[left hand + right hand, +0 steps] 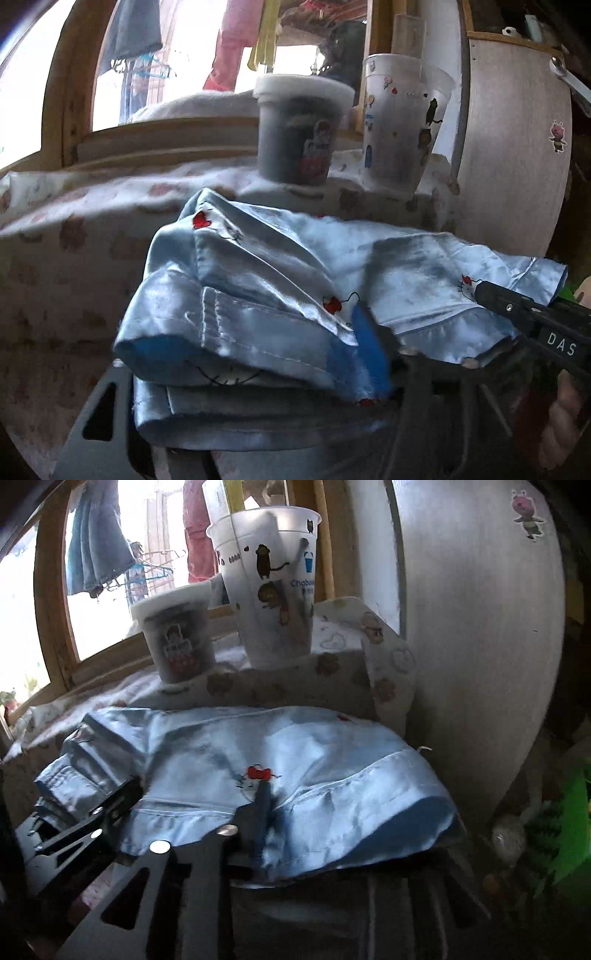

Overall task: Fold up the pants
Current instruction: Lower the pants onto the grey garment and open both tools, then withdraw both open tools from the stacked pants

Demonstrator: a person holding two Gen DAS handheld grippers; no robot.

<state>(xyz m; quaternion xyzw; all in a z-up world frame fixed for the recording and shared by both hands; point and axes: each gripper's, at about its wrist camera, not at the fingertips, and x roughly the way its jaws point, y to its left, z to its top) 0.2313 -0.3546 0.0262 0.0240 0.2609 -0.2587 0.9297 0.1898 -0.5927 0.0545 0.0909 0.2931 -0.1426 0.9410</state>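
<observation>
Light blue satin pants [258, 288] with red heart prints lie folded in a thick bundle on the patterned tablecloth [66, 236]. My left gripper [240, 354] stands open at the bundle's left end. Its blue-padded finger [369, 347] rests on top, and its grey finger [99, 406] sits low at the left with cloth draped between. In the right wrist view the pants [295, 746] spread across the middle. My right gripper [332, 823] is at the hem. One finger [264, 801] lies on the cloth; the other is hidden under the fold. From the left view its black fingers [495, 295] look parted.
A dark tub with a white lid [299, 129] and a translucent cup with cartoon stickers [399, 122] stand just behind the pants. A pale curved panel [517, 147] rises at the right. A wooden window frame [62, 92] lies beyond, with clothes hanging outside. Something green [569, 830] sits at the lower right.
</observation>
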